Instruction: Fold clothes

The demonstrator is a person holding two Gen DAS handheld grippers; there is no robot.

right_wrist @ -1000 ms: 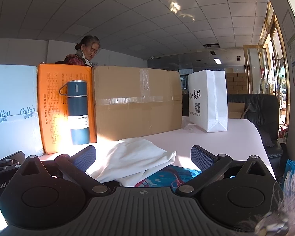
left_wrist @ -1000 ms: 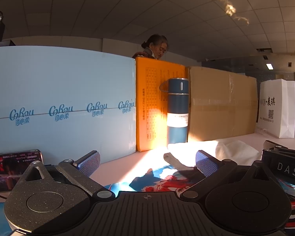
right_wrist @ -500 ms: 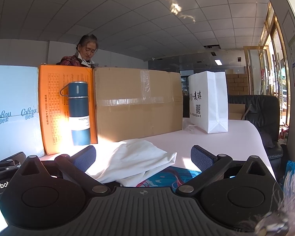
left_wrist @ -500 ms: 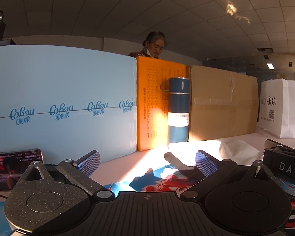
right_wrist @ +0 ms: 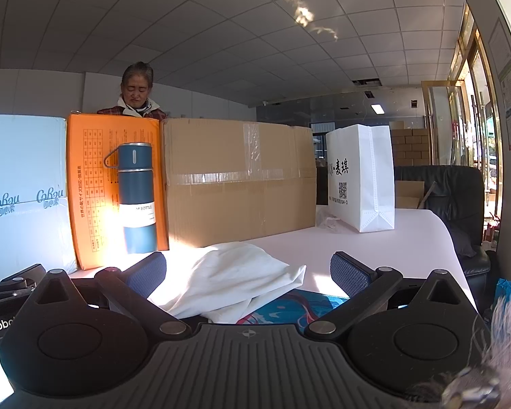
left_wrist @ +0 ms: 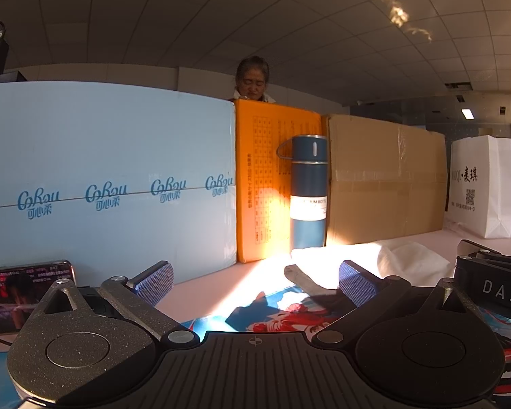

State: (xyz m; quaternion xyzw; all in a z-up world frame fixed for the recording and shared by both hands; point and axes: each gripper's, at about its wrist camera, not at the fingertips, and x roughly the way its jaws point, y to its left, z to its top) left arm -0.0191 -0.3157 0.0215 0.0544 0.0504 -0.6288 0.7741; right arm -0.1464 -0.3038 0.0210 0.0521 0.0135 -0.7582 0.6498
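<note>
A crumpled white garment (right_wrist: 228, 276) lies on the pale table, partly over a blue and red printed cloth (right_wrist: 286, 306). In the left wrist view the white garment (left_wrist: 391, 262) sits ahead and to the right, with the printed cloth (left_wrist: 276, 313) just beyond the fingers. My left gripper (left_wrist: 255, 279) is open and empty, low over the printed cloth. My right gripper (right_wrist: 248, 269) is open and empty, with the white garment between and just beyond its fingers. The right gripper's body (left_wrist: 494, 283) shows at the right edge of the left wrist view.
A blue flask (right_wrist: 136, 197) stands at the back before an orange box (right_wrist: 88, 187), a light blue box (left_wrist: 102, 187) and a cardboard box (right_wrist: 238, 180). A white paper bag (right_wrist: 361, 177) stands back right. A phone (left_wrist: 24, 289) lies at left. A person (right_wrist: 136, 92) stands behind the boxes.
Both grippers stay open and nearly still. The person behind the boxes has shifted a little and turned to face the table.
</note>
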